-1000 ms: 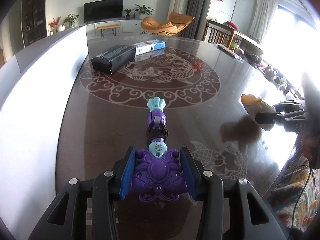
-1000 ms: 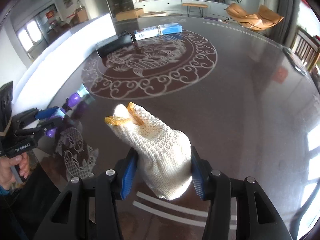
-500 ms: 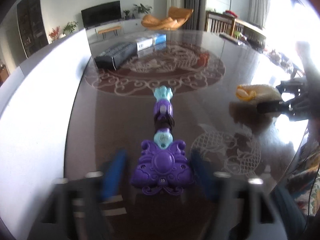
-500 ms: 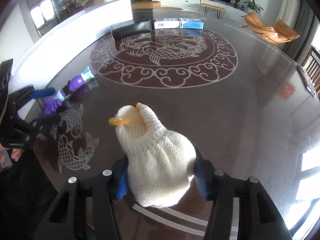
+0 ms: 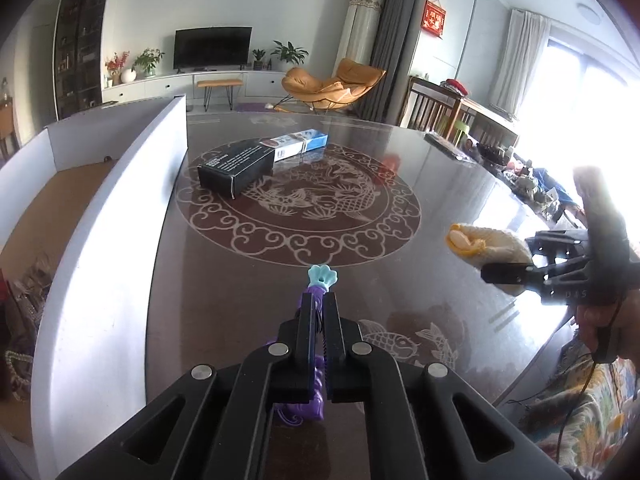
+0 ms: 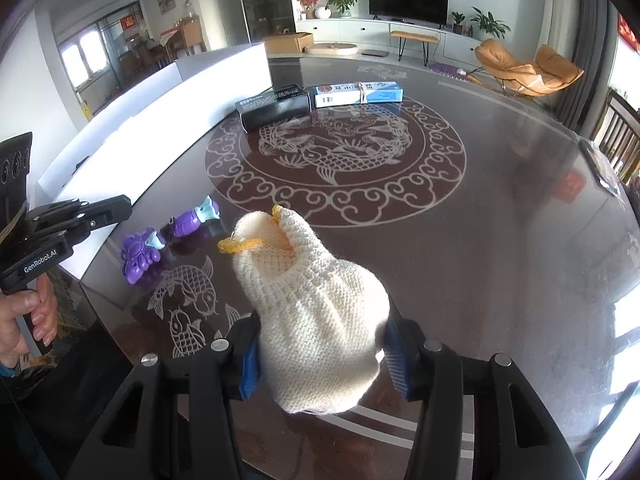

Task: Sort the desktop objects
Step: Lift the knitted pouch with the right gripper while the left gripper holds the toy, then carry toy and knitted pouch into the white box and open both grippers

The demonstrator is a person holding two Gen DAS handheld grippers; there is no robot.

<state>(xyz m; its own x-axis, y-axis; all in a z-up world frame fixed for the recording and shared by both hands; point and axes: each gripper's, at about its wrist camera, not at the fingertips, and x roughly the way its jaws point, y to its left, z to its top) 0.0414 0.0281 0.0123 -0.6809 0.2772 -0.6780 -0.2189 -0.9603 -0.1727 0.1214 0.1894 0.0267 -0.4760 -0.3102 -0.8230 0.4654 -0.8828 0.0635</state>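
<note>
A purple toy wand with a teal tip lies on the dark table, free of any gripper. In the left wrist view its tip shows past my left gripper, which is shut and empty above it. My left gripper also shows in the right wrist view, raised above the wand. My right gripper is shut on a cream knitted glove with a yellow cuff, held above the table; the glove also shows in the left wrist view.
A black box and a blue-white box lie at the far side of the round dark table. A white-walled open box stands along the table's left edge.
My left gripper let go of the purple wand, rose above it and closed empty. My right gripper lifted the glove a little higher.
</note>
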